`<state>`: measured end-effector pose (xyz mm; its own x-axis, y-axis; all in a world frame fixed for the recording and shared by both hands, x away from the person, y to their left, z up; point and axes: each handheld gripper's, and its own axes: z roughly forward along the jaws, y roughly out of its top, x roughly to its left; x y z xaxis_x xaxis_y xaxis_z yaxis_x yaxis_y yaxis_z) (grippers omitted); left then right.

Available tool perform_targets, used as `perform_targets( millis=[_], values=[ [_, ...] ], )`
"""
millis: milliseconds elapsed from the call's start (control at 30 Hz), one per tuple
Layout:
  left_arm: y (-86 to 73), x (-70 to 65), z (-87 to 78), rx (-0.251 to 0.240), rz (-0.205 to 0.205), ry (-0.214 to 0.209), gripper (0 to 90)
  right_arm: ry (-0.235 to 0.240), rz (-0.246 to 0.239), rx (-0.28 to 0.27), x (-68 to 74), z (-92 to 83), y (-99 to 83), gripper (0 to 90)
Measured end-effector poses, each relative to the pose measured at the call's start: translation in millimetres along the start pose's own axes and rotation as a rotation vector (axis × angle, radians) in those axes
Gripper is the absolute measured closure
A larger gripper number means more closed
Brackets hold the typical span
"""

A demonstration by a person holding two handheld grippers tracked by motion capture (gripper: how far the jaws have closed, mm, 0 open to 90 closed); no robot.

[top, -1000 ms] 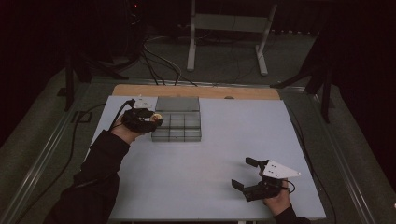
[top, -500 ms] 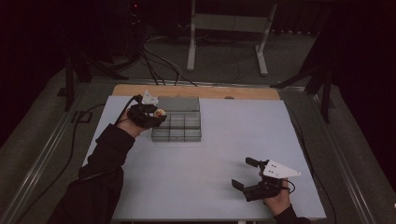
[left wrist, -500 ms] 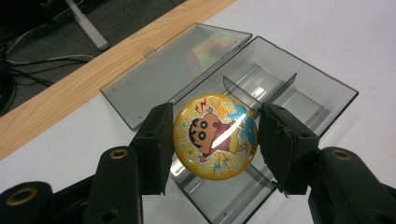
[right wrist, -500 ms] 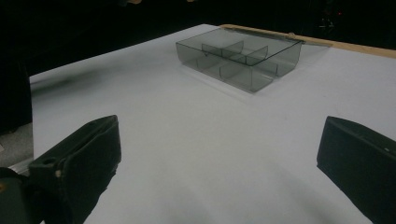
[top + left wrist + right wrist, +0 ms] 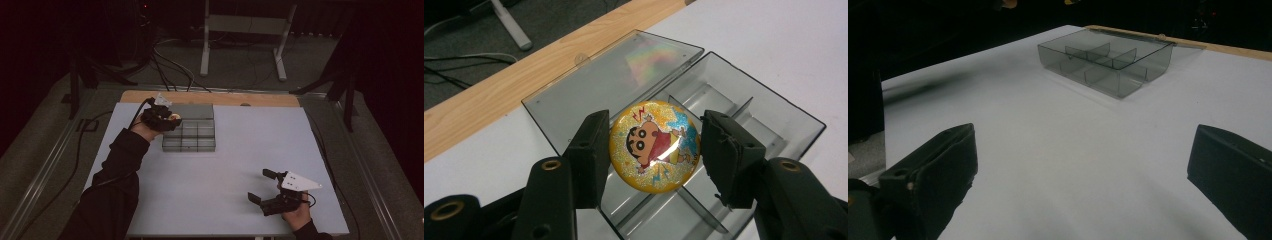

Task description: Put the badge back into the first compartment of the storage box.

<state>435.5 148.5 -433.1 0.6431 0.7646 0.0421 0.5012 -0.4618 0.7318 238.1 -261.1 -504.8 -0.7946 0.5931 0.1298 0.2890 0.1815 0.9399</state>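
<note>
One round badge over the box, held edge to edge.
Left gripper [image 5: 651, 150] clamps the badge [image 5: 654, 146] at frame centre above the clear box [image 5: 774, 120]; a slip could drop it onto a divider. Right gripper [image 5: 1078, 190] sits wide open, empty.

The left gripper [image 5: 172, 119], at the end of an outstretched, dark-sleeved left arm [image 5: 120, 165], had its black jaws clamped. The right gripper [image 5: 261, 186] lay low near the person, its jaws spread wide apart.
</note>
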Motion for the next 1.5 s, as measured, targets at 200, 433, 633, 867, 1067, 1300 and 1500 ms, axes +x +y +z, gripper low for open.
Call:
perform_targets(
  millis=[200,433,633,867,1067,1300,1500],
  values=[
    [-1.2,3.8,8.1,0.002,-0.024,-0.001,47.7,0.002,0.000,0.002,0.0,0.3,-0.1,0.0],
    [-5.4,6.5,18.1,0.031,-0.025,0.002,47.7,0.004,0.004,0.002,-0.4,0.4,-0.4,0.0],
    [-12.4,5.3,27.7,0.046,-0.032,0.000,47.7,0.004,0.008,0.003,-0.7,0.4,-0.6,0.0],
    [-19.9,7.0,36.1,0.064,-0.041,0.003,47.7,0.005,0.009,0.006,-0.8,1.0,-1.0,0.0],
    [-19.6,7.4,43.1,0.082,-0.049,0.034,47.5,0.005,0.010,0.004,-1.1,0.6,-1.0,0.0],
    [-20.6,3.7,47.9,0.114,-0.025,0.074,47.4,0.007,0.015,0.003,-1.8,0.3,-1.2,0.0],
    [-20.3,1.2,48.0,0.124,-0.002,0.086,47.4,0.007,0.017,0.006,-1.6,1.0,-1.4,0.0]
  ],
)
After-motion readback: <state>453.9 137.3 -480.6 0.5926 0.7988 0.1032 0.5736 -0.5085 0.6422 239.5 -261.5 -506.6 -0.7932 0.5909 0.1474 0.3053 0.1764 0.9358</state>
